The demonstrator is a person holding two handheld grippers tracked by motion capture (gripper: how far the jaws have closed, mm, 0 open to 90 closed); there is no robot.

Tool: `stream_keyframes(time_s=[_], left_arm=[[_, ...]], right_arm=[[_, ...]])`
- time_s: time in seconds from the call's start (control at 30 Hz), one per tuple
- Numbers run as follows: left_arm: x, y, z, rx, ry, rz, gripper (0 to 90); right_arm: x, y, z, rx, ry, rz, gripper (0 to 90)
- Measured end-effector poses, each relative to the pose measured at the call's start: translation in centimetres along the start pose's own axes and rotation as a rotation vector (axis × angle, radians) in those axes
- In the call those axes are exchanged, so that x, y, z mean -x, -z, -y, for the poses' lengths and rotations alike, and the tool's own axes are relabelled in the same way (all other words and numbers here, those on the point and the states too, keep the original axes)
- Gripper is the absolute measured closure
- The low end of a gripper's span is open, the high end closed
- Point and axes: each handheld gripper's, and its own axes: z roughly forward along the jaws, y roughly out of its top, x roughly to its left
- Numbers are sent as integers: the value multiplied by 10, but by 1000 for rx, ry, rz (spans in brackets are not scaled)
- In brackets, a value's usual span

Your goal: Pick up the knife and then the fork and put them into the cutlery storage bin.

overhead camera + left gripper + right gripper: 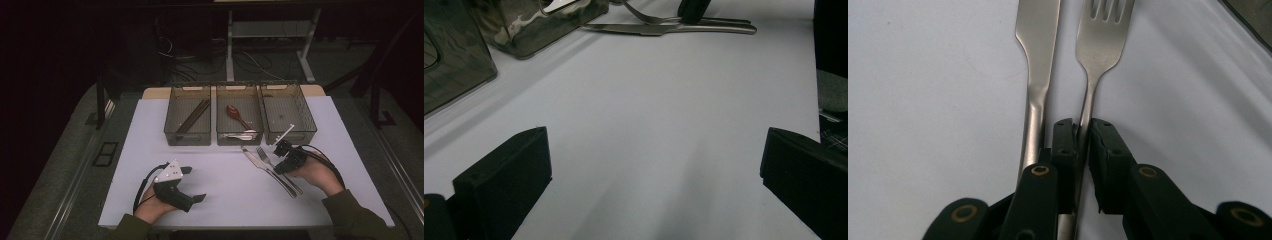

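Left gripper [189,184] rested on near table [225,200], jaws spread wide, nothing held. Right gripper [1084,131] pinched onto fork [1100,37] handle; fork flat on table just beside knife [1035,60], both unsorted. Fork seen as plain polished steel, slim handle, tines toward bins. Farther off, chopsticks [192,117] in left bin, spoons [237,116] in middle bin, right bin [295,135] apparently unfilled. Sorting judged partly done.

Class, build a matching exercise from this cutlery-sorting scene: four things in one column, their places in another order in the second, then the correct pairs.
1. silver metal fork
2. silver metal table knife
3. dark red-brown spoon
4. dark wooden chopsticks

A. left clear bin
B. middle clear bin
C. handle between the right gripper jaws
D. on the white mat beside the fork

Pairs: 1-C, 2-D, 3-B, 4-A
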Motion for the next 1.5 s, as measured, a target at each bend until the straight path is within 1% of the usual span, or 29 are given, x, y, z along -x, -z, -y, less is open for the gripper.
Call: stream_keyframes(time_s=[0.13,0.23,0.43,0.47,0.6,0.77,0.8,0.87,1.03,1.17,1.2,1.33,1.5], left_arm=[[0,0,0,1,1,-1,0],[0,0,0,0,0,0,0],[0,0,0,-2,-1,0,0],[0,0,0,-1,0,0,0],[0,0,0,0,0,1,0],[0,0,0,0,1,1,0],[0,0,0,0,1,1,0],[0,0,0,-1,0,1,0],[0,0,0,-1,0,0,0],[0,0,0,-1,0,0,0],[0,0,0,-1,0,0,0],[0,0,0,-1,0,0,0],[0,0,0,-2,0,1,0]], right_arm=[[0,0,-1,-14,-3,1,807],[-2,0,-3,-29,-1,19,812],[-9,-2,-12,-88,22,62,831],[-10,-2,-13,-94,17,70,833],[-10,-2,-13,-101,4,70,840],[-5,-1,-11,-85,-10,42,841],[-5,0,-10,-82,-4,35,841],[-4,1,-8,-80,-8,38,841],[-1,6,-4,-39,0,33,841],[3,13,-1,10,0,34,842],[4,15,-1,23,-5,27,841],[8,20,2,61,-16,25,841],[11,26,6,120,-11,13,841]])
